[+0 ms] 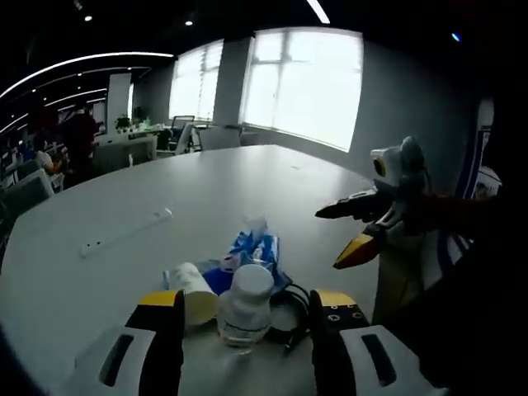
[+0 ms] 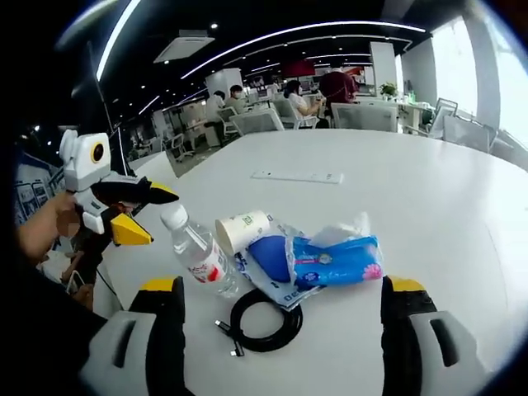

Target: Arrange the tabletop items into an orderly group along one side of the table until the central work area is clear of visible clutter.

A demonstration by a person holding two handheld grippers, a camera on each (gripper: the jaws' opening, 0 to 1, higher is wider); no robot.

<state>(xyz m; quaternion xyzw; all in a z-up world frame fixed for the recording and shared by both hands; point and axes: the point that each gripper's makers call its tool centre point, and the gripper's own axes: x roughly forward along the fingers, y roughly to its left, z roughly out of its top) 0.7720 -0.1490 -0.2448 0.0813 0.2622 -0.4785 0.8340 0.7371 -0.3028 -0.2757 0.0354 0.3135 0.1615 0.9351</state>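
A small heap lies on the white table (image 2: 437, 190): a clear water bottle (image 2: 198, 256) on its side, a tipped paper cup (image 2: 242, 228), a blue tissue pack (image 2: 334, 263) in clear wrap and a coiled black cable (image 2: 266, 321). My right gripper (image 2: 280, 290) is open, just short of the cable. My left gripper (image 2: 161, 218) comes in from the left, open, beside the bottle's cap. In the left gripper view the bottle (image 1: 245, 302) sits ahead of my open left gripper (image 1: 249, 300), untouched, with the cup (image 1: 193, 290), tissue pack (image 1: 256, 247) and cable (image 1: 290, 312) around it. My right gripper (image 1: 346, 231) hovers open.
A white power strip (image 2: 297, 176) lies farther along the table, also in the left gripper view as the power strip (image 1: 124, 235). Desks, chairs and seated people (image 2: 297, 97) are beyond the table's far edge. Bright windows (image 1: 305, 87) line the wall.
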